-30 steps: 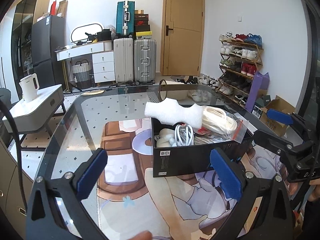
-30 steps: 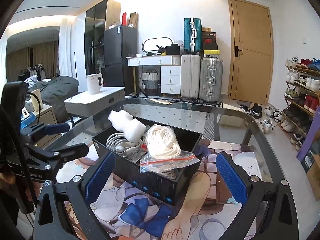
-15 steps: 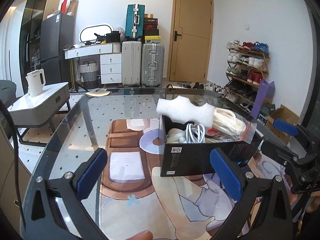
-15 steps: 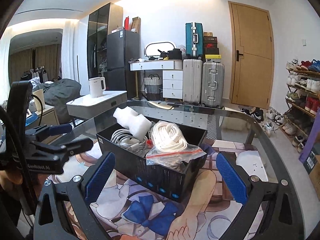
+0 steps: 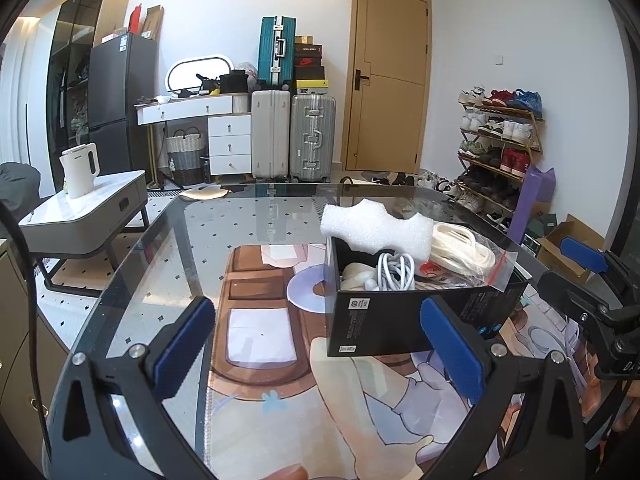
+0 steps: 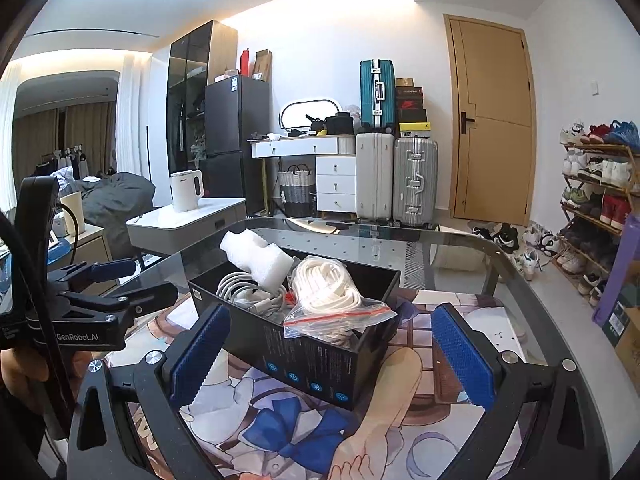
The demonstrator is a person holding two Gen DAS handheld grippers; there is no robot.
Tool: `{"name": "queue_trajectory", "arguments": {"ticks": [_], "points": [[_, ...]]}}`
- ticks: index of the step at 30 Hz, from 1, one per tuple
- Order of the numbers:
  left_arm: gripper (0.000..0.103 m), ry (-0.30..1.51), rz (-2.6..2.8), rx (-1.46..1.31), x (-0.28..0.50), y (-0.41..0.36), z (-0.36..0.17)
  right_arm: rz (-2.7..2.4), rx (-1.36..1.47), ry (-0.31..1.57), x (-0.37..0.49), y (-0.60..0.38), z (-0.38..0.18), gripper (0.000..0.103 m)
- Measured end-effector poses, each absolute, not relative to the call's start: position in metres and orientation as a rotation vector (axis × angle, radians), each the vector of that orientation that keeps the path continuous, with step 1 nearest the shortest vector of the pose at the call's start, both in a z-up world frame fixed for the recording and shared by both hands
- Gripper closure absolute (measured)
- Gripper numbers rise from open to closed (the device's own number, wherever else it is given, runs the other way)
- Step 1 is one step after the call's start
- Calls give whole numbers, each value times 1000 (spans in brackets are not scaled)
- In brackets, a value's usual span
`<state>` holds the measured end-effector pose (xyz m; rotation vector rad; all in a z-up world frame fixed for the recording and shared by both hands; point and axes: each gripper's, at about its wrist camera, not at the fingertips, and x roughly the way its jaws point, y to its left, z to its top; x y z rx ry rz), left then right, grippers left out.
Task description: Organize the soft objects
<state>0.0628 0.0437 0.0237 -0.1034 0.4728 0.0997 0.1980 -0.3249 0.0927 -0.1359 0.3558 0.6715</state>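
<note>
Both grippers released above the mat, box of soft things ahead

The left gripper point(image 5: 318, 342) and right gripper point(image 6: 330, 354) hold nothing, jaws spread wide. The black box point(image 5: 404, 320) rests on the printed mat point(image 5: 280, 400) just beyond the left jaws, toward their right finger, holding white foam point(image 5: 376, 226), coiled cables point(image 5: 394, 274) and a bagged white cord point(image 6: 332, 288). From the right wrist the box point(image 6: 308, 354) sits between the fingers.

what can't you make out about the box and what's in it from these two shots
- Box bottom, both views: hidden under foam, cables and bagged cord.
- Box's near right corner, left wrist view: covered by the left hand-held gripper finger.
- Box label print, both views: too small to read.
- Red item beside the cables, left wrist view: mostly buried, cannot be identified.
</note>
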Motion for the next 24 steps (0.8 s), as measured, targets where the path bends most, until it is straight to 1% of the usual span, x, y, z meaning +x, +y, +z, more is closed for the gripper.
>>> {"name": "queue_trajectory", "arguments": {"ticks": [24], "points": [[0,472,103,-106,62,41,24,673,-132,354,194,-327,94,1]]}}
